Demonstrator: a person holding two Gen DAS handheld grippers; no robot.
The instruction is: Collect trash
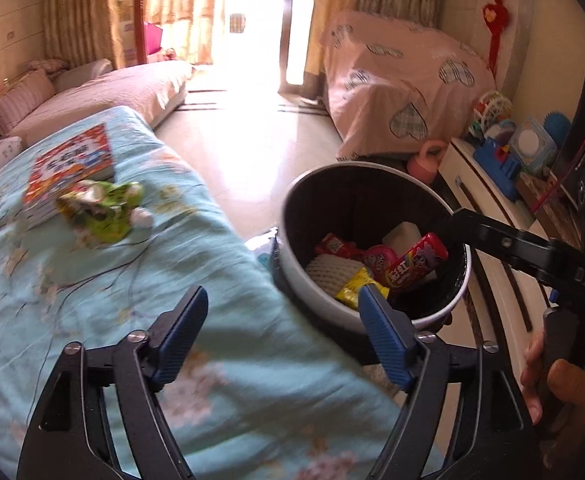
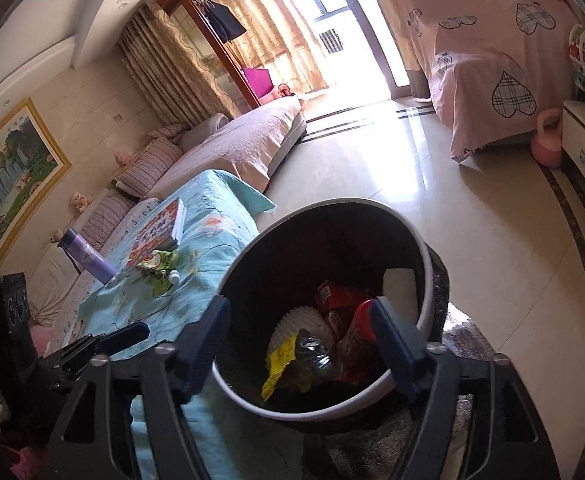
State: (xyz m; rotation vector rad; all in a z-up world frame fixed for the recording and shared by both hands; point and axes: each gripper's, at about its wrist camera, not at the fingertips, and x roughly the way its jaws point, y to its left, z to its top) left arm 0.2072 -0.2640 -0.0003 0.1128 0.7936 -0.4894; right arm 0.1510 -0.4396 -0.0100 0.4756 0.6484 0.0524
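A white bin with a black liner [image 1: 324,300] stands on the floor beside the table and holds several wrappers; it also shows in the right wrist view [image 2: 424,264]. A crumpled green wrapper [image 1: 100,210] lies on the light blue tablecloth [image 1: 72,300] next to a small white piece [image 1: 143,218]; the wrapper shows in the right wrist view too [image 2: 158,266]. My left gripper [image 1: 282,320] is open and empty above the cloth's near edge, well short of the wrapper. My right gripper [image 2: 300,332] is open and empty right above the bin; it also appears in the left wrist view [image 1: 460,218].
A colourful book [image 1: 68,164] lies behind the wrapper. A purple bottle [image 2: 86,256] lies at the cloth's left side. A low cabinet with toys [image 1: 504,160] runs along the right. A pink-covered piece of furniture [image 1: 396,88] and a sofa [image 1: 104,92] stand beyond the open floor.
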